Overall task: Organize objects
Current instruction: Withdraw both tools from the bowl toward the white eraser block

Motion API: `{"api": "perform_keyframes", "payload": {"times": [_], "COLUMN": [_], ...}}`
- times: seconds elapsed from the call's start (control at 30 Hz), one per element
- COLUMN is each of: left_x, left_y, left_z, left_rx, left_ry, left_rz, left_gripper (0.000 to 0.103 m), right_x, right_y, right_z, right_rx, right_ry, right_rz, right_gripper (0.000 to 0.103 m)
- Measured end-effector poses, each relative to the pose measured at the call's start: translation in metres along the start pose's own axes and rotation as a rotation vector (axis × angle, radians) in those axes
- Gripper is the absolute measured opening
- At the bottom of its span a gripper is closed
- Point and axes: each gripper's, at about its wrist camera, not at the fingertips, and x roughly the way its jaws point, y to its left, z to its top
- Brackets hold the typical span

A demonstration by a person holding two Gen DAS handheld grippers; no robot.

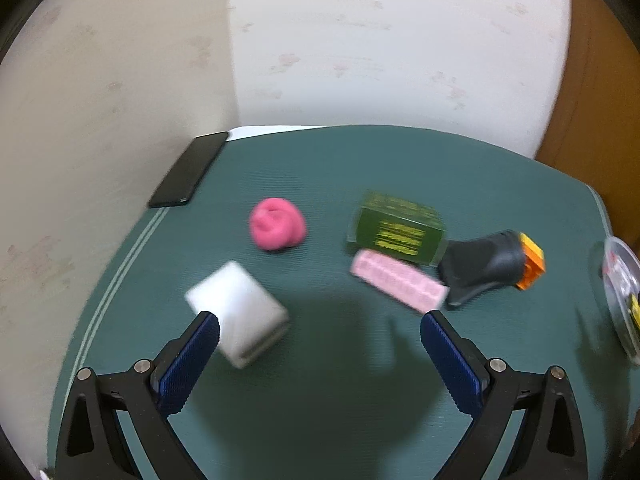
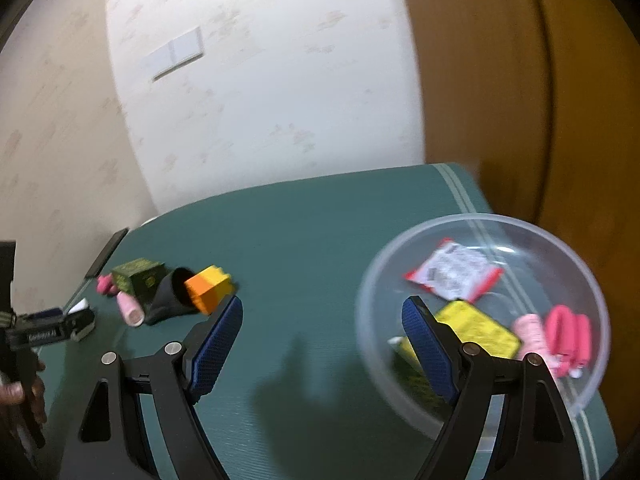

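Observation:
In the left wrist view my left gripper (image 1: 319,320) is open over the green mat (image 1: 320,400), with nothing between its blue pads. A white block (image 1: 238,312) lies just beyond its left fingertip. Further off are a pink ball (image 1: 277,224), a green box (image 1: 400,226), a pale pink bar (image 1: 400,286) and a black holder (image 1: 484,268) with an orange block (image 1: 532,266). In the right wrist view my right gripper (image 2: 324,304) is open and holds nothing. Its right finger overlaps the clear bowl (image 2: 480,217), which holds packets and pink items.
A black phone (image 1: 188,170) lies at the mat's far left corner by the wall. The bowl's edge (image 1: 620,292) shows at the right of the left wrist view. A hand (image 2: 20,396) with the left gripper (image 2: 70,320) shows at the right wrist view's left edge. A wooden panel (image 2: 520,120) stands behind the bowl.

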Motion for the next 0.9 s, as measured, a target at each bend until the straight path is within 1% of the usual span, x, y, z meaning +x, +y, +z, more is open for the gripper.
{"api": "perform_keyframes", "payload": {"times": [0.27,0.4,0.53,0.7,0.8,0.9], "left_x": [0.017,0.029,0.036,0.039,0.042,0.045], "left_y": [0.04,0.055,0.056,0.058,0.061,0.065], "left_z": [0.003,0.001,-0.001,-0.002,-0.001,-0.001], "left_rx": [-0.052,-0.099,-0.09,-0.077,-0.088,-0.114], "left_ry": [0.022,0.047,0.056,0.047,0.05,0.06], "left_rz": [0.058,0.056,0.056,0.067,0.058,0.008], "left_gripper": [0.102,0.102,0.102,0.102,0.096,0.087], "right_x": [0.023,0.033,0.044,0.057,0.062,0.066], "right_y": [0.036,0.052,0.07,0.083,0.09,0.097], "right_z": [-0.004,-0.004,-0.005,-0.004,-0.002,-0.002], "right_rx": [-0.064,-0.085,-0.117,-0.122,-0.127,-0.136], "right_ry": [0.07,0.099,0.122,0.144,0.148,0.153], "right_rz": [0.073,0.101,0.132,0.162,0.178,0.191], "right_gripper": [0.083,0.083,0.083,0.083,0.083,0.083]}}
